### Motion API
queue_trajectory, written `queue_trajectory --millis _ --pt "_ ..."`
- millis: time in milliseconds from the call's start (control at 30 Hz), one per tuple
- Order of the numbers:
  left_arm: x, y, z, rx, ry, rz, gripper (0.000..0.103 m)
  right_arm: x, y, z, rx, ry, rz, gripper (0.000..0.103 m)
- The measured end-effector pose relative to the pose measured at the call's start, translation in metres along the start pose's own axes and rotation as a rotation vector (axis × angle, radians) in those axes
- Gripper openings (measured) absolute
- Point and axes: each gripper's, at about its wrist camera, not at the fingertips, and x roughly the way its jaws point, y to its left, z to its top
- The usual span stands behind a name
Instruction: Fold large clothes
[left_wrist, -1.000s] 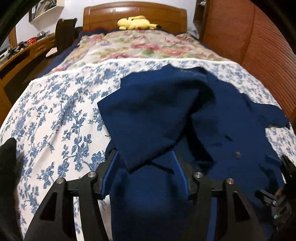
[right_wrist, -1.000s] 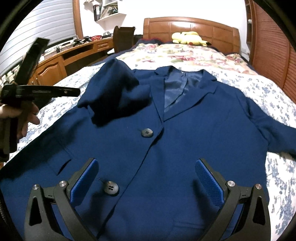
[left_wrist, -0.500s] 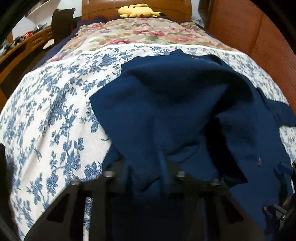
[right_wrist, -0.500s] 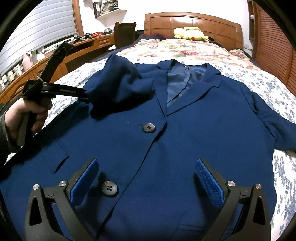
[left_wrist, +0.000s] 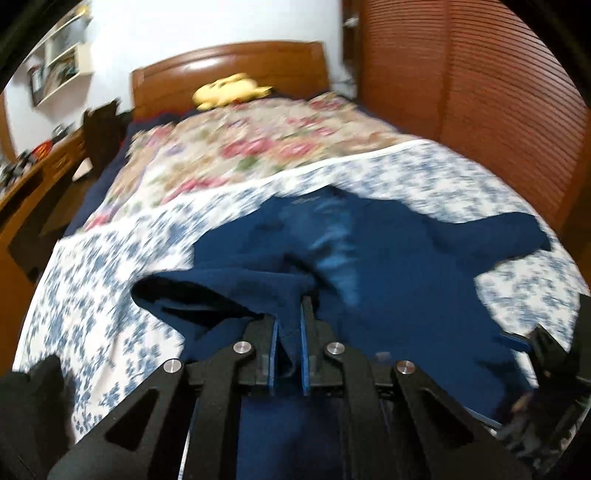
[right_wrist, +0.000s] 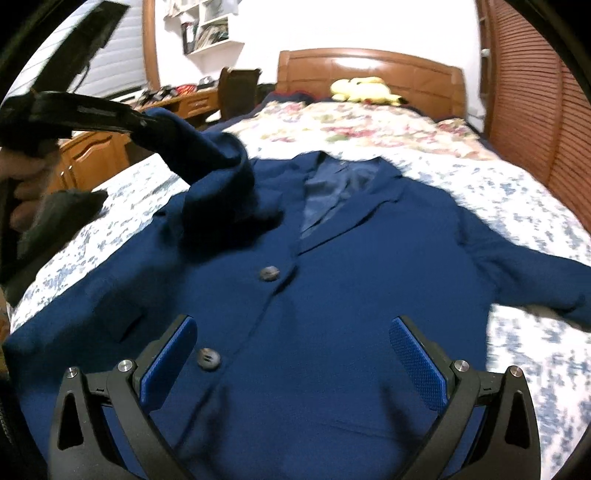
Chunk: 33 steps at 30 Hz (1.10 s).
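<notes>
A navy blue jacket (right_wrist: 332, 295) lies face up on the bed, buttoned, with two dark buttons (right_wrist: 269, 273) down its front. It also shows in the left wrist view (left_wrist: 388, 266). My left gripper (left_wrist: 288, 321) is shut on the jacket's left sleeve (left_wrist: 229, 291) and holds it lifted above the jacket; it shows in the right wrist view (right_wrist: 147, 123) with the sleeve (right_wrist: 218, 162) hanging from it. My right gripper (right_wrist: 291, 354) is open and empty, hovering over the jacket's lower front. The jacket's other sleeve (right_wrist: 535, 280) lies spread to the right.
The bed has a blue-flowered white sheet (right_wrist: 517, 206) and a floral quilt (right_wrist: 351, 122) further back. A yellow plush toy (right_wrist: 362, 90) lies by the wooden headboard (right_wrist: 369, 70). A wooden desk (right_wrist: 177, 99) and chair stand left; a slatted wooden wardrobe (left_wrist: 480, 92) stands right.
My left gripper has raised the sleeve higher and carried it toward the jacket's middle. Both views have tilted up and blurred. My right gripper stays open over the lower front.
</notes>
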Motion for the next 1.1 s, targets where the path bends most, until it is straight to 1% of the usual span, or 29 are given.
queue_trajectory --millis 67,133,167,233,300,333,400,467,500,567,633,833,967,1000,1033,1067,1100 --pt "-0.016 -0.028 0.004 0.038 -0.034 -0.04 0.01 -0.017 -0.01 -0.001 0.015 -0.012 -0.03 0.103" --pt "-0.025 -0.042 0.004 0.052 -0.051 -0.069 0.01 -0.036 -0.02 -0.003 0.038 -0.031 -0.061 0.103" --pt "-0.03 -0.054 0.001 0.063 -0.059 -0.084 0.01 -0.045 -0.024 -0.005 0.048 -0.035 -0.076 0.103" --pt "-0.035 -0.062 -0.002 0.078 -0.066 -0.108 0.01 -0.06 -0.03 -0.008 0.067 -0.045 -0.097 0.103" --pt "-0.042 -0.077 -0.012 0.094 -0.069 -0.136 0.013 -0.073 -0.032 -0.011 0.085 -0.054 -0.112 0.103" --pt "-0.043 -0.077 -0.013 0.097 -0.068 -0.142 0.015 -0.079 -0.033 -0.011 0.09 -0.057 -0.122 0.103" --pt "-0.051 -0.085 -0.026 0.113 -0.075 -0.165 0.019 -0.087 -0.033 -0.013 0.099 -0.063 -0.138 0.103" --pt "-0.056 -0.089 -0.031 0.129 -0.091 -0.167 0.026 -0.094 -0.031 -0.014 0.107 -0.066 -0.144 0.103" --pt "-0.058 -0.092 -0.034 0.138 -0.099 -0.162 0.027 -0.096 -0.029 -0.014 0.108 -0.067 -0.147 0.103" --pt "-0.066 -0.092 -0.044 0.135 -0.114 -0.164 0.033 -0.099 -0.024 -0.015 0.106 -0.069 -0.148 0.103" --pt "-0.072 -0.085 -0.056 0.108 -0.126 -0.171 0.035 -0.098 -0.02 -0.014 0.103 -0.069 -0.144 0.103" --pt "-0.079 -0.058 -0.091 0.06 -0.137 -0.134 0.036 -0.085 -0.024 -0.011 0.086 -0.06 -0.107 0.103" --pt "-0.08 -0.038 -0.109 0.023 -0.14 -0.109 0.037 -0.071 -0.017 -0.009 0.072 -0.048 -0.07 0.103" --pt "-0.081 -0.033 -0.112 0.01 -0.143 -0.099 0.04 -0.067 -0.013 -0.008 0.066 -0.048 -0.059 0.103" --pt "-0.082 -0.028 -0.116 -0.003 -0.149 -0.081 0.05 -0.063 -0.012 -0.006 0.061 -0.045 -0.048 0.103" --pt "-0.084 -0.022 -0.12 -0.013 -0.159 -0.067 0.056 -0.058 -0.007 -0.005 0.053 -0.04 -0.032 0.103" --pt "-0.085 -0.02 -0.123 -0.019 -0.163 -0.063 0.058 -0.053 -0.004 -0.004 0.045 -0.031 -0.021 0.103"
